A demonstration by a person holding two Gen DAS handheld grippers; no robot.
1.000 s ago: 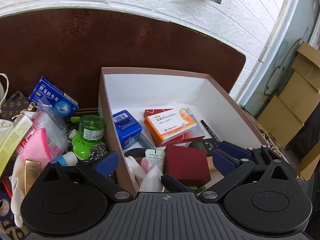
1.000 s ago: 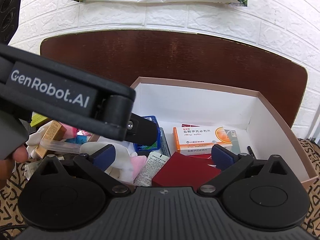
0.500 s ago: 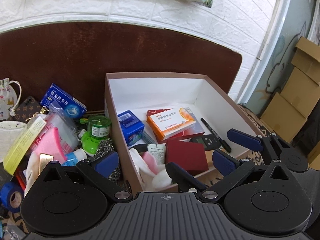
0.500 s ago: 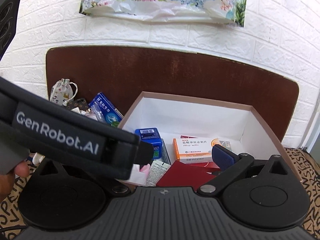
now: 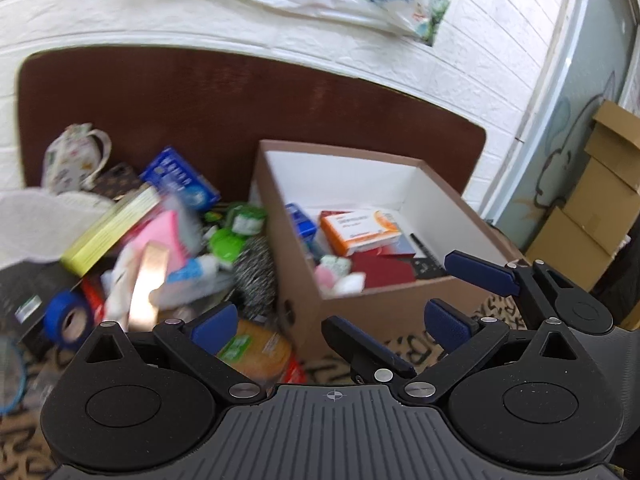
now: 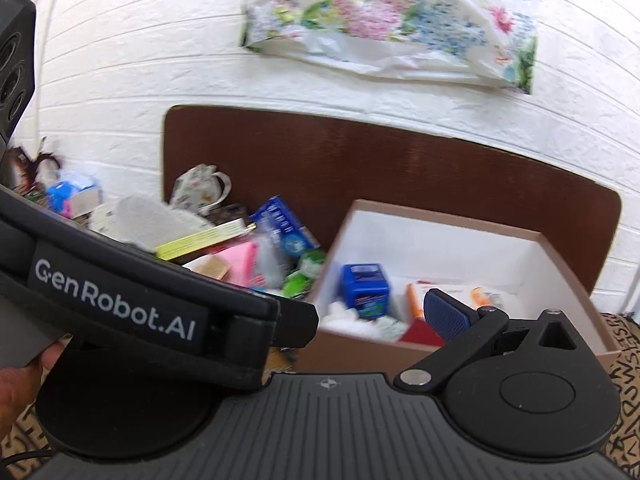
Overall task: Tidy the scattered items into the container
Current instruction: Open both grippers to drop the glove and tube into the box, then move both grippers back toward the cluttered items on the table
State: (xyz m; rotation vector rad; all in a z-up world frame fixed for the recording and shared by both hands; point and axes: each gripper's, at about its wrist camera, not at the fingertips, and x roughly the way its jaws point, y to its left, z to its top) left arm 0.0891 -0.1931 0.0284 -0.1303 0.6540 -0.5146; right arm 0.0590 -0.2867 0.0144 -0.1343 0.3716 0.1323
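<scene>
A brown cardboard box [image 5: 384, 308] with a white inside holds an orange-and-white medicine box [image 5: 360, 230], a small blue box [image 5: 302, 222], a dark red box [image 5: 386, 274] and white cloth. It also shows in the right wrist view [image 6: 568, 240]. Left of it lies a blurred pile: a blue medicine box [image 5: 180, 184], a yellow box [image 5: 112, 230], a pink item [image 5: 164, 232], green bottles [image 5: 232, 236]. My left gripper [image 5: 332, 320] is open and empty, near the box's front. My right gripper [image 6: 360, 320] is open and empty; its left finger is hidden behind the left gripper's body [image 6: 120, 304].
A blue tape roll [image 5: 66, 320], a steel scourer [image 5: 256, 276] and an orange-and-green packet [image 5: 252, 348] lie near my left gripper. A floral pouch [image 5: 76, 160] sits far left. A dark brown board [image 5: 240, 120] stands behind. Cardboard cartons [image 5: 592, 208] are stacked at right.
Both grippers have pulled back and up from the box, so more of the wall and the pile shows. Both stay open and empty. The view is blurred now.
</scene>
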